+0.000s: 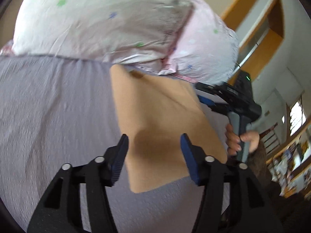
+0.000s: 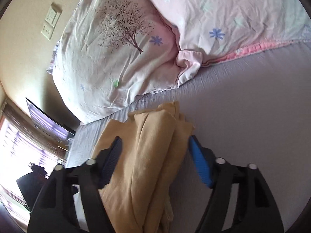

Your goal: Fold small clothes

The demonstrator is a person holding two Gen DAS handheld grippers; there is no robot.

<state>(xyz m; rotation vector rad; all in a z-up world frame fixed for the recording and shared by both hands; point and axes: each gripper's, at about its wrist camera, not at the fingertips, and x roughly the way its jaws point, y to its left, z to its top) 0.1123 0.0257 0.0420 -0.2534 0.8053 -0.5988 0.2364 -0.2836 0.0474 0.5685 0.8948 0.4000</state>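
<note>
A small tan garment (image 1: pixel 161 120) lies folded flat on the grey bed sheet (image 1: pixel 54 106). My left gripper (image 1: pixel 154 145) is open just above its near part, one finger on each side, not holding it. The right gripper (image 1: pixel 223 97) shows in the left wrist view at the garment's far right edge, held by a hand. In the right wrist view the same garment (image 2: pixel 151 145) is a stack of yellow-tan folds running between my right gripper's (image 2: pixel 155 147) open fingers. The jaws stand wide apart and do not pinch the cloth.
A pink and white floral pillow and quilt (image 2: pixel 136 38) lie at the head of the bed, just beyond the garment. A wall with sockets (image 2: pixel 50 21) is on the left. A window (image 2: pixel 19 145) and wooden shelves (image 1: pixel 291 155) stand beyond the bed.
</note>
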